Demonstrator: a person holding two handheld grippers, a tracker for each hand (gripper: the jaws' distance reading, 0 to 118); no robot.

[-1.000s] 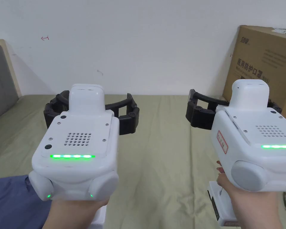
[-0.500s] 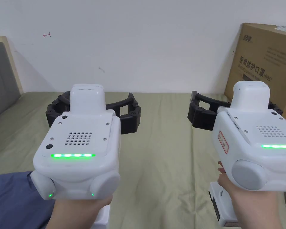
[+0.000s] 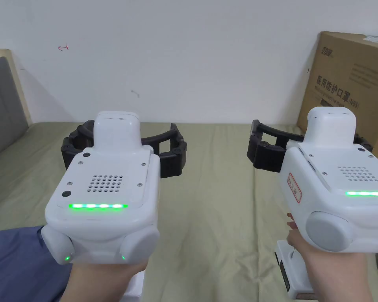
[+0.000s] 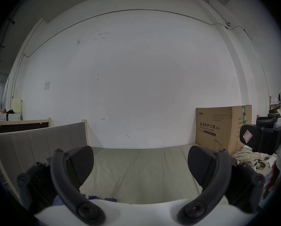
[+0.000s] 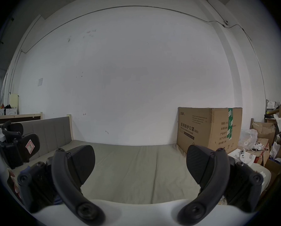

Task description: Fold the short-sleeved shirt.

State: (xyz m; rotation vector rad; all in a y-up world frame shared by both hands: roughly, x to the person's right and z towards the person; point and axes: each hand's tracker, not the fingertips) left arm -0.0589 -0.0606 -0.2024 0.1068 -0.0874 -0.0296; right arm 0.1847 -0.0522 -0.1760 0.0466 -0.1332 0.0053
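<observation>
A blue shirt [image 3: 15,267] lies on the olive bed sheet [image 3: 215,204] at the lower left of the head view, partly hidden by my left hand. A bit of its blue cloth [image 4: 95,197] shows low in the left gripper view. My left gripper [image 3: 123,137] hovers above the sheet, level with the far wall, and stands open [image 4: 140,162] with nothing between the jaws. My right gripper [image 3: 314,145] is held beside it at the same height, also open [image 5: 140,162] and holding nothing. Both are above and beyond the shirt and do not touch it.
A large cardboard box [image 3: 353,86] stands on the bed's far right corner against the white wall. A grey padded headboard [image 3: 3,106] bounds the left side. Boxes and bags [image 5: 266,139] crowd the floor beyond the bed's right edge.
</observation>
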